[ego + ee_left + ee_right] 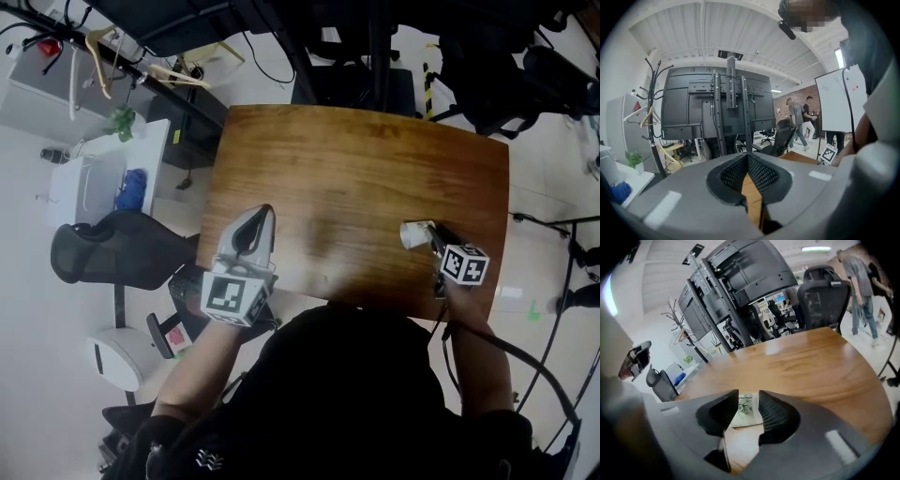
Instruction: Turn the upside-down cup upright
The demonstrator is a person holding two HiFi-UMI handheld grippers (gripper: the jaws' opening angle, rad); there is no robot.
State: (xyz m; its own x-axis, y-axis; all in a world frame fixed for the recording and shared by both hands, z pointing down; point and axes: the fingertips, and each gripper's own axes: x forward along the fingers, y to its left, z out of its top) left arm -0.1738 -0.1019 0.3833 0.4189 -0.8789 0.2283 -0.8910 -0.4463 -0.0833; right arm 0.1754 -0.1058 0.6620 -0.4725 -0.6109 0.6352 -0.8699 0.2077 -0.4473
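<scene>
A white paper cup point(415, 234) with a green plant print rests on the wooden table point(356, 178) near its front right. In the right gripper view the cup point(747, 411) shows just past the tips, partly hidden by them. I cannot tell which end is up. My right gripper point(433, 236) points at it from the near side, and its jaws point(748, 397) stand open, with the pads not pressing on the cup. My left gripper point(261, 214) hovers over the table's front left, shut and empty point(747, 157).
The table's near edge runs just under both hands. Black office chairs point(112, 248) stand to the left, and a dark monitor stand point(729, 108) is beyond the far edge. Cables lie on the floor at right. People point(799, 117) stand far off.
</scene>
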